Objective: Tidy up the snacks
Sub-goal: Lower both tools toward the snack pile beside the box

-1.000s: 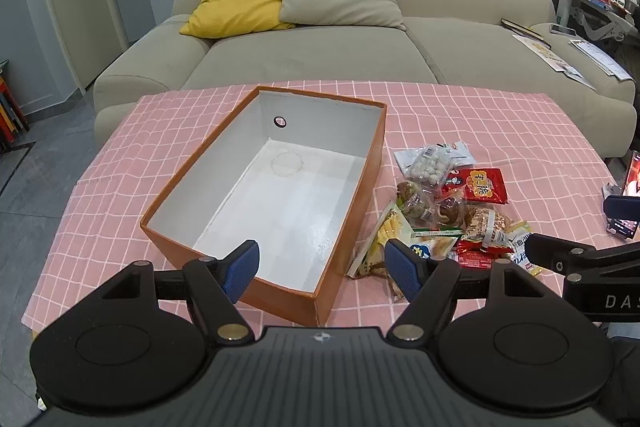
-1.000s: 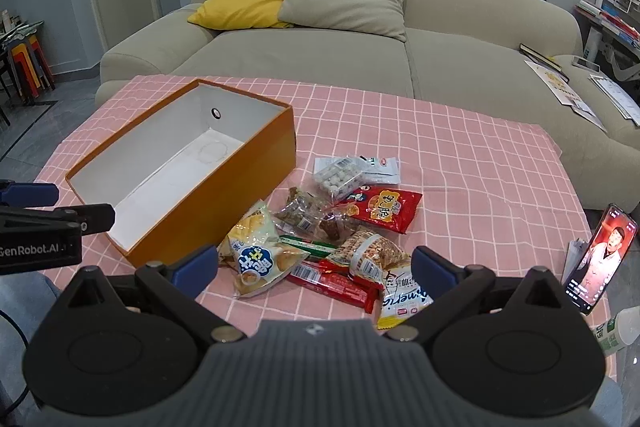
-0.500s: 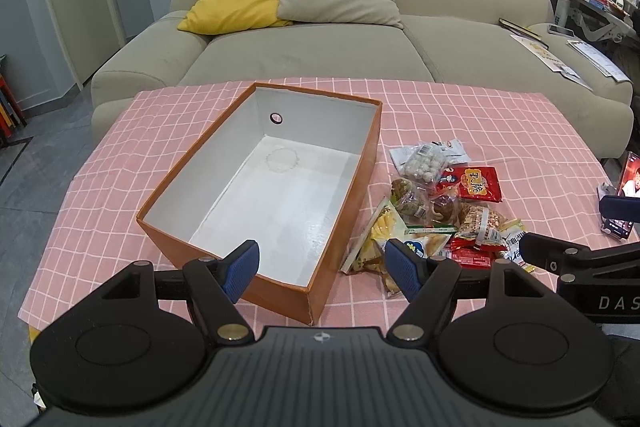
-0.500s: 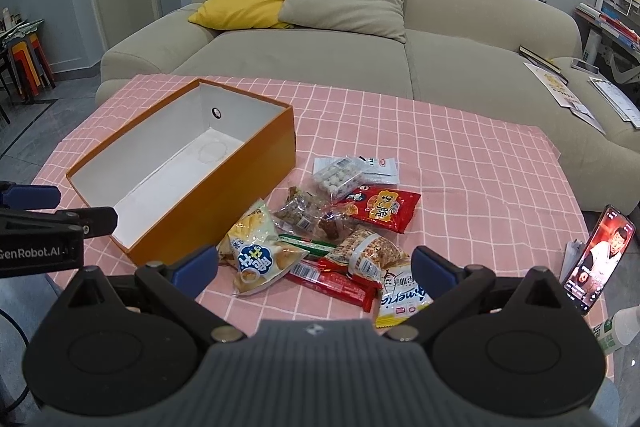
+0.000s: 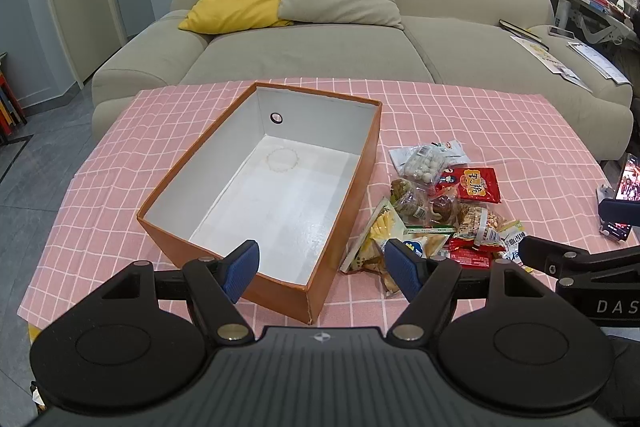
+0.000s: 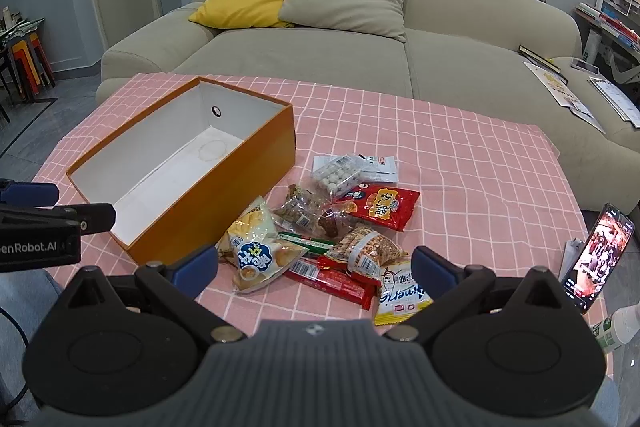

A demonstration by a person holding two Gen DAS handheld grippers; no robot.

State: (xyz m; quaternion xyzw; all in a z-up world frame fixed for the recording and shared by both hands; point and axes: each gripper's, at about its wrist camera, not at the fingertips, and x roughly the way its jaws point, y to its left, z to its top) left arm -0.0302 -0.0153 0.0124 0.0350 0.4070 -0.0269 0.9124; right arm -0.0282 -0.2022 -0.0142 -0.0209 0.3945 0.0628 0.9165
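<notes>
An empty orange box (image 5: 344,211) with a white inside stands on the pink checked tablecloth; it also shows in the right wrist view (image 6: 224,203). Right of it lies a pile of snack packets (image 6: 344,227), among them a yellow chip bag (image 6: 256,251), a red packet (image 6: 380,207), a clear bag of white balls (image 6: 340,175) and a long red bar (image 6: 332,281). The pile also shows in the left wrist view (image 5: 440,211). My left gripper (image 5: 322,267) is open and empty above the box's near corner. My right gripper (image 6: 316,269) is open and empty above the pile's near edge.
A phone (image 6: 600,259) stands propped at the table's right edge, a white bottle (image 6: 616,327) beside it. A beige sofa (image 6: 360,59) with yellow and grey cushions runs behind the table. Papers lie on the sofa's right end (image 6: 560,91).
Both grippers have pulled back and risen slightly, so box and snacks look a little farther away. Both stay open. Nothing on the table has moved.
</notes>
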